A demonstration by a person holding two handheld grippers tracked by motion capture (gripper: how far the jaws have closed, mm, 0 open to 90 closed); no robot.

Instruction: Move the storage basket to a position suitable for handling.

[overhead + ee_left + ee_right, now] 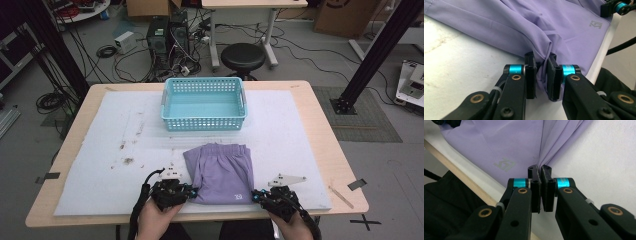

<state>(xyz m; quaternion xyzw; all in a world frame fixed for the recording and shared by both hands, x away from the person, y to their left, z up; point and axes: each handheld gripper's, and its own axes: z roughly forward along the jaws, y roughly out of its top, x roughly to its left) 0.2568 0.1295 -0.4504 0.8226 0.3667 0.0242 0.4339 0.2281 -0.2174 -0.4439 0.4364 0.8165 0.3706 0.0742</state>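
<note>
A folded pair of purple shorts (220,170) lies on the white mat near the table's front edge, a small grey logo (595,24) at its near hem. My left gripper (192,191) is shut on the shorts' near left corner, a bunch of purple cloth (543,75) pinched between its jaws. My right gripper (256,195) is shut on the near right corner, where the cloth (541,157) gathers into folds at the fingertips. A light blue plastic basket (204,103) stands empty behind the shorts.
The white mat (100,150) covers most of the wooden table and has brown stains (128,160) at the left. A wooden stick (341,196) lies at the right front corner. A black stool (243,56) and computer boxes stand beyond the table.
</note>
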